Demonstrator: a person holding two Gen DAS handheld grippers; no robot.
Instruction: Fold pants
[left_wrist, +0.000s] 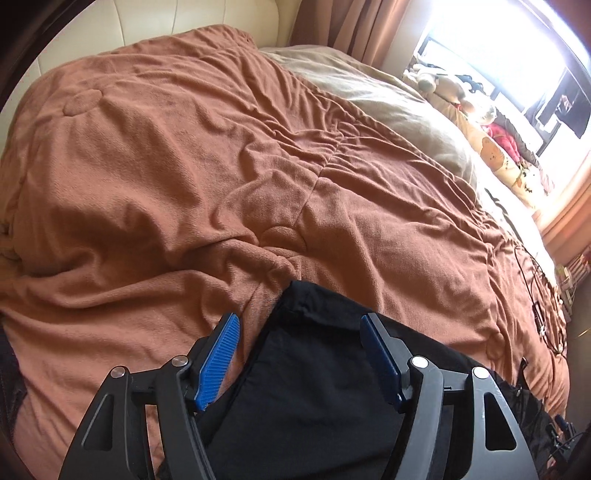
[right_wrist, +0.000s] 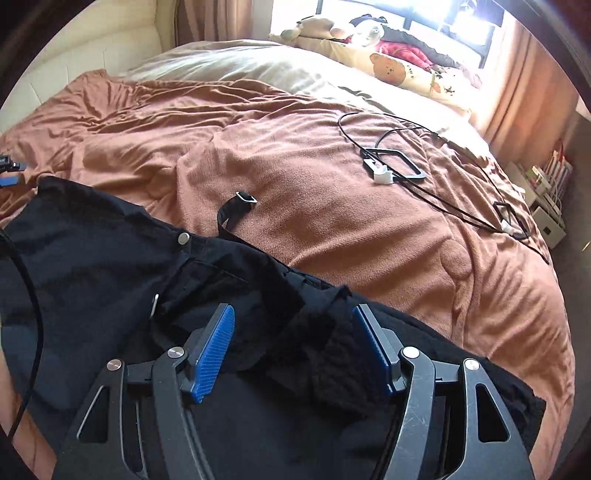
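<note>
Black pants (left_wrist: 325, 369) lie on a brown blanket (left_wrist: 184, 166) on a bed. In the left wrist view my left gripper (left_wrist: 299, 325) is open, its blue pads either side of a folded end of the pants, just above the cloth. In the right wrist view the pants (right_wrist: 110, 266) show the waistband with a metal button (right_wrist: 183, 238) and a strap with a buckle (right_wrist: 236, 206). My right gripper (right_wrist: 293, 317) is open over the bunched waist area, holding nothing.
Black cables with white plugs (right_wrist: 384, 173) lie on the blanket at the right. A beige pillow (left_wrist: 388, 107) and plush toys (right_wrist: 369, 33) sit by the bright window. The bed's right edge drops to a floor with shelves (right_wrist: 546, 206).
</note>
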